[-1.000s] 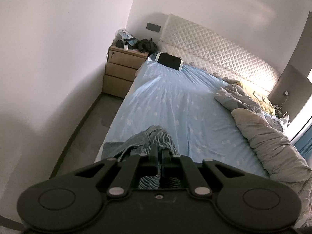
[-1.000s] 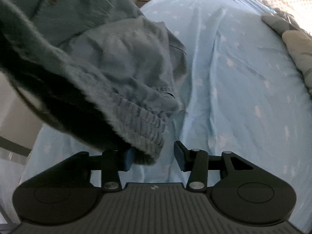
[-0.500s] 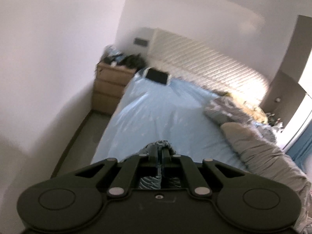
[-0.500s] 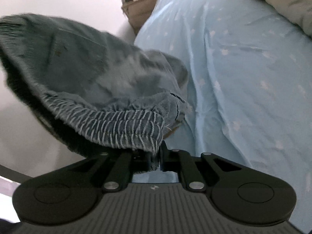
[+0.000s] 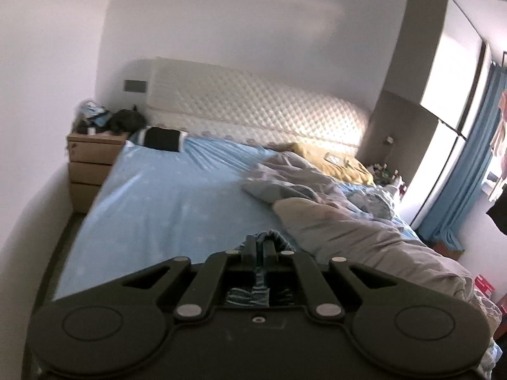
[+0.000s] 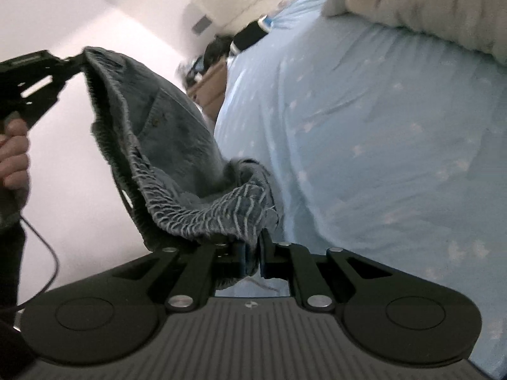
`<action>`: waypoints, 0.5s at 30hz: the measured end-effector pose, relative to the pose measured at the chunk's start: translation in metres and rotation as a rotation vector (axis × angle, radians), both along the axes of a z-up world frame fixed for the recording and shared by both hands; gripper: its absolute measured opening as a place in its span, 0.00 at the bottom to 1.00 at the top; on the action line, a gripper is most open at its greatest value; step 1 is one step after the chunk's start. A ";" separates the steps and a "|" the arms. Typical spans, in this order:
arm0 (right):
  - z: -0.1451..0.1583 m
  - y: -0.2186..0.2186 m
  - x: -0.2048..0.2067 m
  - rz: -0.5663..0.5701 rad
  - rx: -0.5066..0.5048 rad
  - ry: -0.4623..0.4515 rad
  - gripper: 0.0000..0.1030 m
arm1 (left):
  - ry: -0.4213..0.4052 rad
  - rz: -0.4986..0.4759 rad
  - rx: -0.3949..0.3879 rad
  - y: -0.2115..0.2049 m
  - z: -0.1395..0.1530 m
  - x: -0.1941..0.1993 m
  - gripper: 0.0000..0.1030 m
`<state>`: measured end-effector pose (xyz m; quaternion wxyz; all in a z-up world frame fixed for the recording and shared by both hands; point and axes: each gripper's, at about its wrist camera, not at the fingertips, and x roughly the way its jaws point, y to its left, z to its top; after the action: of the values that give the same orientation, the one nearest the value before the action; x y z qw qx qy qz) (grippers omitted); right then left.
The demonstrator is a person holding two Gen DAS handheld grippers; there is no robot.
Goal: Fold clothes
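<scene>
Task judged at an early stage: no fold made yet. The denim garment is held in the air above the bed, stretched by its ribbed hem btwn both grippers. Right gripper jaws are clamped on the hem; left gripper jaws likewise. Left to do: laying flat, smoothing, folding.

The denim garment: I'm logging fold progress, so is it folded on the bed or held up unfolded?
Held up unfolded: the denim garment hangs between the left gripper and right gripper, above the bed.
</scene>
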<state>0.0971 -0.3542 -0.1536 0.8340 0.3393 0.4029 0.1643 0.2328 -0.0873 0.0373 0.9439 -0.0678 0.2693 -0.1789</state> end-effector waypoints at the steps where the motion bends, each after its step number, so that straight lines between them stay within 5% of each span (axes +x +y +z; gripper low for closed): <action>1: -0.002 -0.014 -0.001 -0.005 0.011 -0.003 0.07 | 0.004 -0.006 0.005 -0.021 -0.001 0.003 0.03; 7: -0.019 -0.098 -0.007 -0.070 0.066 0.009 0.07 | 0.021 -0.049 0.068 -0.145 -0.018 0.029 0.03; 15: -0.051 -0.194 -0.017 -0.265 0.124 0.083 0.07 | 0.128 -0.152 0.158 -0.280 -0.083 0.075 0.03</action>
<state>0.0799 -0.5477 -0.2045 0.8083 0.4470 0.3779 0.0632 0.3073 -0.3677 -0.0462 0.9109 0.0160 0.3463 -0.2235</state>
